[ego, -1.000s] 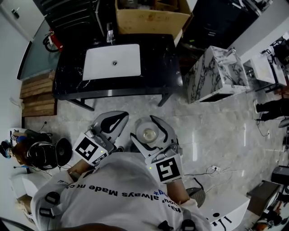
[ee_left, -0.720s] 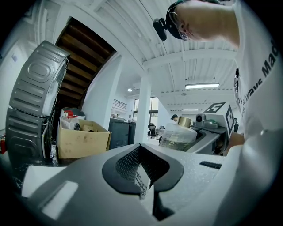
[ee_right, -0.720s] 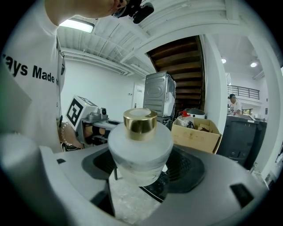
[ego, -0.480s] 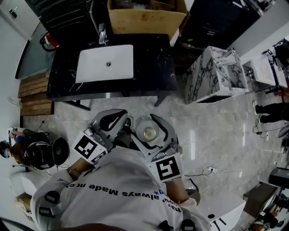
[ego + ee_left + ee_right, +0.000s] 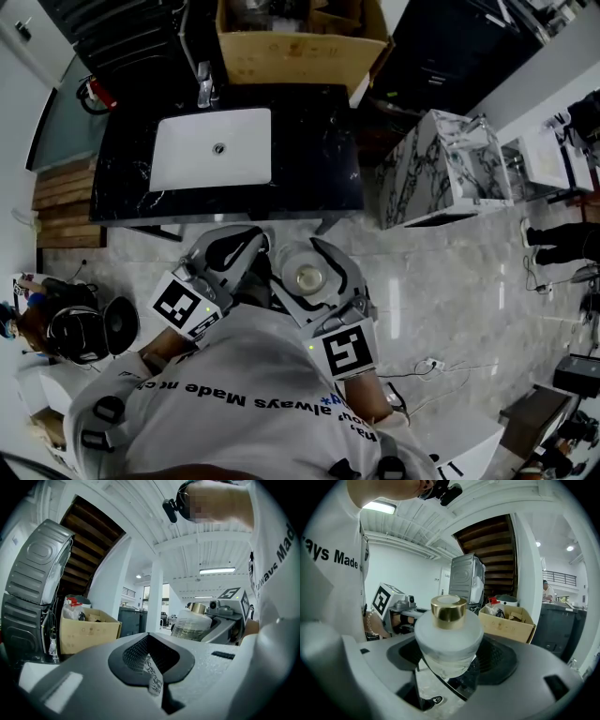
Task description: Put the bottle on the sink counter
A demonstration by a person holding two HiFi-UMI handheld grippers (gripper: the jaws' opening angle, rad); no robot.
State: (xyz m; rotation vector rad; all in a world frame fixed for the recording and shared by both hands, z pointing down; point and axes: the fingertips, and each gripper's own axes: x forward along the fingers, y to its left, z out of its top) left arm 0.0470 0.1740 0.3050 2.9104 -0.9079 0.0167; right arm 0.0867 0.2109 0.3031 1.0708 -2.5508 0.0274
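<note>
Short of the tabletop, over open floor, the right tongs pinch the gold-capped bottle upright by its body. Left tongs pressed together, empty. Risk: the smooth rounded body may slip in transit, or be set down in the basin.

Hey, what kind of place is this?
Likely a showroom or workshop, not a home bathroom: a black sink counter stands on an open floor, with a marble-patterned cabinet and a cardboard box nearby.

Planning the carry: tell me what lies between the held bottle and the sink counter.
Head view: only a short strip of bare pale floor separates the bottle from the sink counter's front edge.
</note>
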